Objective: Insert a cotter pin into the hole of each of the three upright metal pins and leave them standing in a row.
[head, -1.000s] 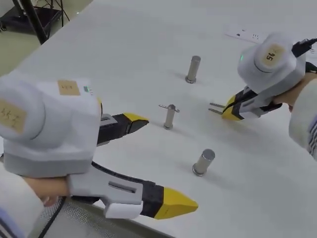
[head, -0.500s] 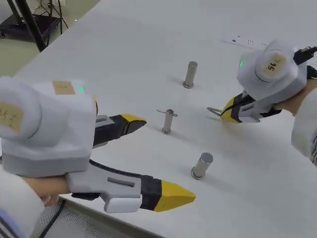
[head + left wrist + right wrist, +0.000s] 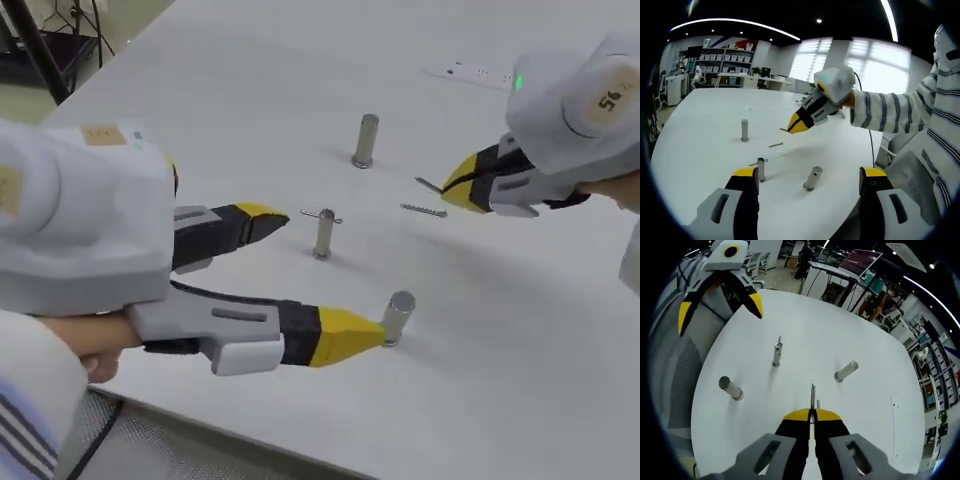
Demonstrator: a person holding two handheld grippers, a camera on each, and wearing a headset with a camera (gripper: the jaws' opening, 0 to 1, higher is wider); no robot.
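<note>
- The right gripper (image 3: 449,186), jaws clenched on the held cotter pin (image 3: 428,184), hangs above the white table (image 3: 200,120) to the right of the row. The pin's legs jut from its yellow tips toward the three posts.
- The middle pin (image 3: 323,236) already carries the fitted cotter pin (image 3: 320,214) through its top. The far pin (image 3: 366,140) and the near pin (image 3: 398,316) stand bare, and all three are upright and well apart in a line.
- The left gripper (image 3: 332,276) is spread wide and grasps nothing, low over the table with the middle and near pins ahead of its jaws. One tip crosses the near pin's base in the head view; whether they touch cannot be told.
- A loose cotter pin (image 3: 423,210) appears to lie flat on the table just beneath the right gripper, between it and the middle pin.
- The likely step is carrying the held cotter pin to a bare post. Doing it well means bringing the legs level with the cross-hole, which is too small to make out here, squaring them to it and pushing slowly. The released left gripper could close on the post to steady it.
- Room is generous toward the far side, where a power strip (image 3: 470,72) sits well away. The near pin stands closest to the table's front edge, and the left jaw beside it risks a knock.
</note>
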